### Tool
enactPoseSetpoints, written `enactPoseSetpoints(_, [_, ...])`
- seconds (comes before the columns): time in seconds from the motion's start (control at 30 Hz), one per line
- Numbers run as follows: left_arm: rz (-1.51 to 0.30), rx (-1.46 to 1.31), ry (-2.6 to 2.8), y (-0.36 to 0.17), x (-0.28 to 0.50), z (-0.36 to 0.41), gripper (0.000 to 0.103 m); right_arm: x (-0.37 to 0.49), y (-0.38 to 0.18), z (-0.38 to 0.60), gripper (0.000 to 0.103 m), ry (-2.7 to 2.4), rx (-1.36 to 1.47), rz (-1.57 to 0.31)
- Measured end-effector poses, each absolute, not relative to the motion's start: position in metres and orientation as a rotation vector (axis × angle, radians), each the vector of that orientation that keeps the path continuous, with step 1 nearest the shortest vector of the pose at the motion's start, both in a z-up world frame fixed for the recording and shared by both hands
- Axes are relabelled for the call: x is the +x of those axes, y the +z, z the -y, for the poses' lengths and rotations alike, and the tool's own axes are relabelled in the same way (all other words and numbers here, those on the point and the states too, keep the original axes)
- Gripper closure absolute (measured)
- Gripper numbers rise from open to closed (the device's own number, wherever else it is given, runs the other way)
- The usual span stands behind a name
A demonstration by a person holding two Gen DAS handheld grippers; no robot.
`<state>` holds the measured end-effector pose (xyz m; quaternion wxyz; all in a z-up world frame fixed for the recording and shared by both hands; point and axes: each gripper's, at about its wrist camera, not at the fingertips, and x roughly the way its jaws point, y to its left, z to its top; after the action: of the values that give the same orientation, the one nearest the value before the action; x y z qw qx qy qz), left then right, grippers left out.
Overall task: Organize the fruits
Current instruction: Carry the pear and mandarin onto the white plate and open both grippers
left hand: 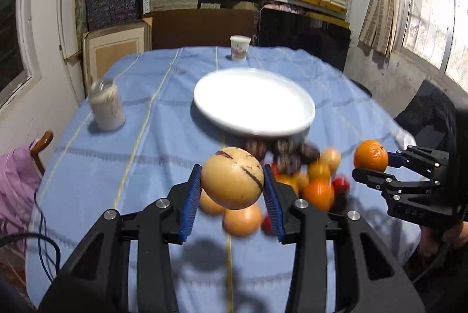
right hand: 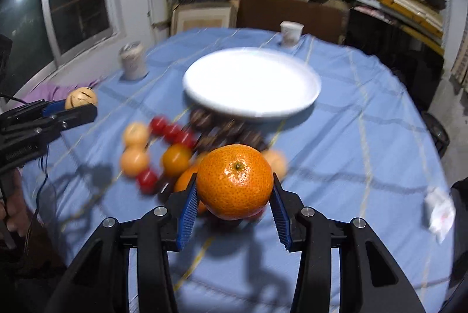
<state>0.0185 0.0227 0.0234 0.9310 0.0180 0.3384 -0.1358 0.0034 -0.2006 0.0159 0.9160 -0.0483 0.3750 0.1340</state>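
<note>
the white plate [left hand: 254, 102] lies straight ahead beyond the fruit pile [left hand: 304, 175], with the left gripper [left hand: 232, 190] clenched on a tan fruit [left hand: 232, 178] and the right gripper [right hand: 234, 196] clenched on an orange [right hand: 235, 181], both about equally near.

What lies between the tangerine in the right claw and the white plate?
Dark brown fruits on the cloth, shown in the right wrist view between the tangerine and plate.

The tablecloth [left hand: 163, 137] is pale blue, crossed with faint yellow and grey lines. The plate [left hand: 254, 100] is plain white. One gripper's blue ribbed pads [left hand: 190, 204] press a tan-yellow fruit [left hand: 232, 178] with dark brown streaks; the other's hold a bright, pitted orange [right hand: 235, 181]. Loose red, orange and dark brown fruits [right hand: 172, 146] blur below the plate. The cup [left hand: 239, 47] is white with red marks.
</note>
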Motion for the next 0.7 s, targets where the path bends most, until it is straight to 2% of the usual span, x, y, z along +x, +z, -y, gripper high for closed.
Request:
enactPoseSetpoints(0.2, [-0.700, 0.032, -0.328, 0.044, 0.120, 0.006, 0.063, 0.086, 0.038, 0.221, 0.056, 0.214, -0.119, -0.728])
enactPoseSetpoints(0.4, [-0.866, 0.014, -0.328, 0.003, 0.240, 0.040, 0.063, 0.193, 0.022, 0.220, 0.056, 0.209, -0.134, -0.784])
enactPoseSetpoints(0.7, [-0.967, 0.057, -0.304, -0.043, 0.329, 0.064, 0.063, 0.292, -0.020, 0.199, 0.056, 0.235, -0.213, -0.894])
